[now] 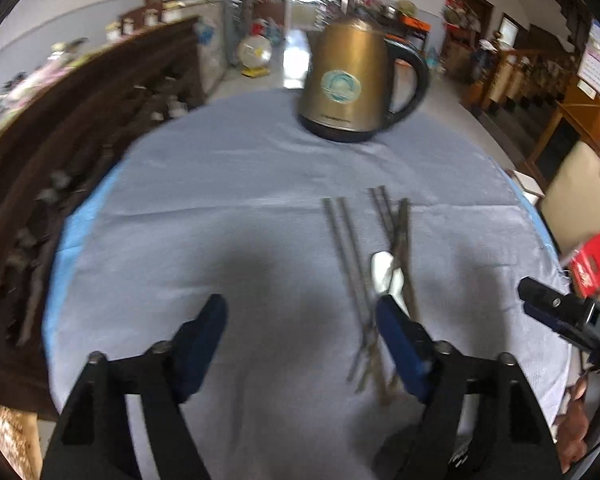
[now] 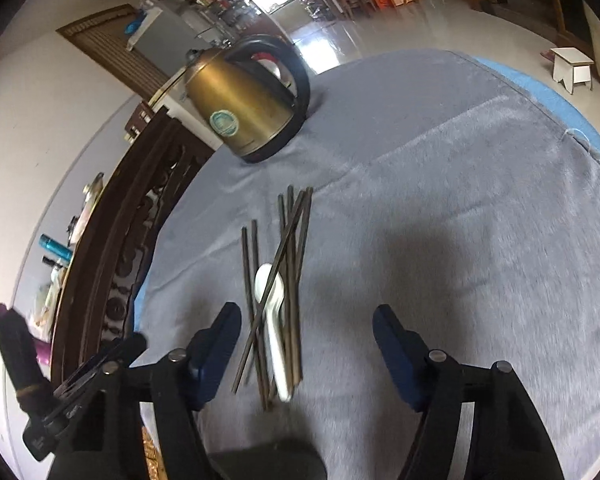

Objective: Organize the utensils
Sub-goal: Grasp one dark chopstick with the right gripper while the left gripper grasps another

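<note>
My left gripper [image 1: 300,322] hangs over the grey cloth [image 1: 220,208] with its jaws apart and nothing between the blue pads; its right-hand fingertip [image 1: 396,320] sits in front of the near ends of the utensils without my being able to say it touches them; my right gripper [image 2: 306,328] likewise stands with jaws parted and empty, the bundle lying just beside the inner edge of its left-hand fingertip [image 2: 220,332], partly in the gap as I see it; from the left wrist view the right gripper also shows at the far right edge, off to the side of the pile; the utensils lie flat on the cloth in a loose heap: a white spoon [image 2: 272,312] with its bowl towards the far side, and dark chopsticks [image 2: 292,264] laid across and alongside it, one crossing diagonally over the spoon's bowl, two more [image 2: 249,268] lying parallel just to the left of the rest; I count roughly six or seven sticks but the near ends are blurred; beyond them, well apart, a brass-coloured electric kettle [image 1: 348,80] with a black handle and a round teal label stands upright on the far part of the cloth; a blue underlayer [image 2: 540,88] shows past the cloth's edge; a dark carved wooden cabinet [image 1: 100,120] runs along the left of the table.
</note>
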